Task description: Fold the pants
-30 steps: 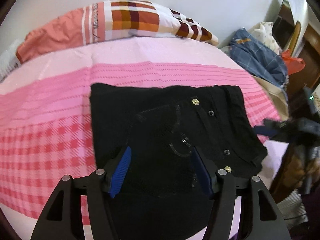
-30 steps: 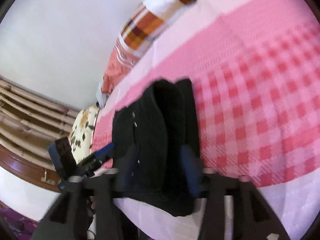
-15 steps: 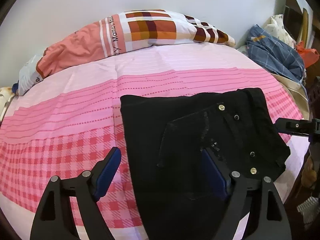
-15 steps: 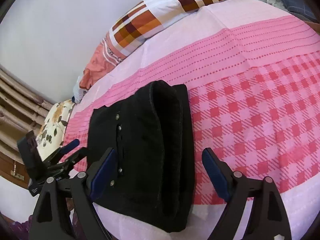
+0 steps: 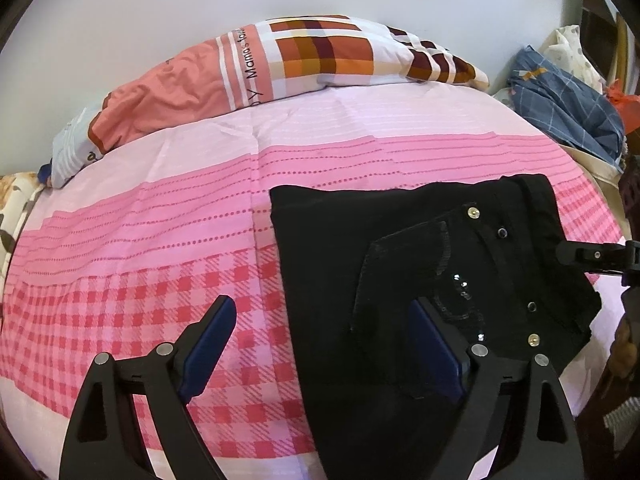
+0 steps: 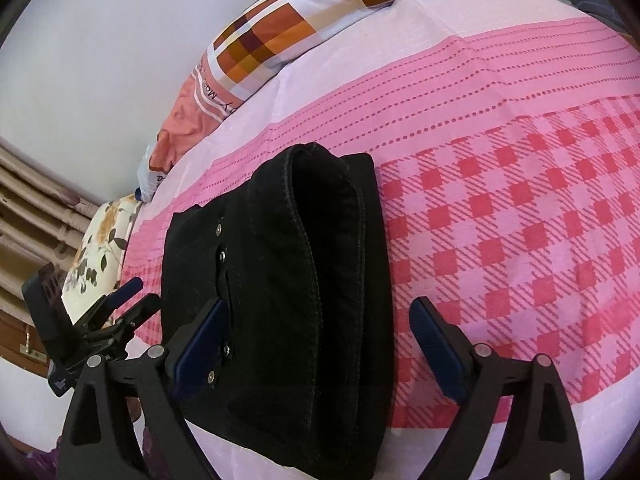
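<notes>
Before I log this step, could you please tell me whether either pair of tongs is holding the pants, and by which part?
Nothing is held. The left tongs and right tongs are both opening, clear of the folded black pants on the bed.

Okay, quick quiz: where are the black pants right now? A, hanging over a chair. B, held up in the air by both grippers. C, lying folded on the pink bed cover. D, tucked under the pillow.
C: the black pants lie folded flat on the pink bed cover, well short of the pillow, and neither the left gripper nor the right gripper grips them as their jaws are opening.
</notes>
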`<state>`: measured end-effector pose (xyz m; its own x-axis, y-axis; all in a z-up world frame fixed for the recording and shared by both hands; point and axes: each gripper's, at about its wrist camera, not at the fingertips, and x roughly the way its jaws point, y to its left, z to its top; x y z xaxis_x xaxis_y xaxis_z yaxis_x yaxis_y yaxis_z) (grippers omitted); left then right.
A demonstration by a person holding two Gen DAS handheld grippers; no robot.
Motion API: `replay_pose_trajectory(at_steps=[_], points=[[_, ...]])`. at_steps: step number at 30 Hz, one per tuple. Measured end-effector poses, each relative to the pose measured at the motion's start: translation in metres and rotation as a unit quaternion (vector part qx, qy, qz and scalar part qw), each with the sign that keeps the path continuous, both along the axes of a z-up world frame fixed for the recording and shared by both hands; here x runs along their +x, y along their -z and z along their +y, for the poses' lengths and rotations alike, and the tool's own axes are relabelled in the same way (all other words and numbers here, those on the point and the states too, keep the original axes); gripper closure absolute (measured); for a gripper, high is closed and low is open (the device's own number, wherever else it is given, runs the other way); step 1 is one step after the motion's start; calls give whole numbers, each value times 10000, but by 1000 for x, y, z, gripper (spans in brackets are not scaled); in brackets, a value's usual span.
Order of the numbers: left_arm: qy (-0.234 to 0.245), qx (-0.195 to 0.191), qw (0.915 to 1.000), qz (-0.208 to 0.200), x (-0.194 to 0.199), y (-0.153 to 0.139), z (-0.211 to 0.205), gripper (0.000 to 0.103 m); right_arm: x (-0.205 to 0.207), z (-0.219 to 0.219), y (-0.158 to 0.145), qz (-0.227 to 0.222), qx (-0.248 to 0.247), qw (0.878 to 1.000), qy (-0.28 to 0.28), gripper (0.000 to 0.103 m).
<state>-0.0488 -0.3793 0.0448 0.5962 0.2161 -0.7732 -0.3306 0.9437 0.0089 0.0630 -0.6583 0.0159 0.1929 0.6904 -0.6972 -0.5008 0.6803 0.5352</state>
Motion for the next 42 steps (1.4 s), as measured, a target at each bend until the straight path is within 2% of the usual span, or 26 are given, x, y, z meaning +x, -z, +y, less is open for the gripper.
replay_pose_trajectory(at_steps=[13,19,23,29,33,37,38,40,41,42], points=[[-41,91,9999,44,-1,0,1,15,1,0,-1,113,110,9998,90,8],[-57,182,9998,65,-5,-5,0,15,-3,-13,-3,239,246,9991,234,8],[-73,178,9998,29,-15,-9,1,15,-18,-29,-9,324,399,9984,216,8],[-64,166,9998,16,-31,-10,-3,14,-47,-48,-18,108,440,9990,52,8],[-109,247,9996,50,-38,-7,-9,13,-50,-49,-11,74,270,9995,117,8],[-153,179,9997,67,-43,-3,-10,13,-46,-46,1,302,328,9989,143,8],[-174,197,9996,79,-44,-2,-10,13,-47,-43,3,285,301,9991,93,9],[-202,195,9996,86,-44,-1,-8,13,-49,-37,5,276,170,9994,-101,34],[-228,169,9996,88,-44,-1,-6,13,-51,-33,6,297,106,9993,-204,43],[-249,151,9995,89,-44,-1,-5,13,-53,-32,5,177,20,9996,-221,46]])
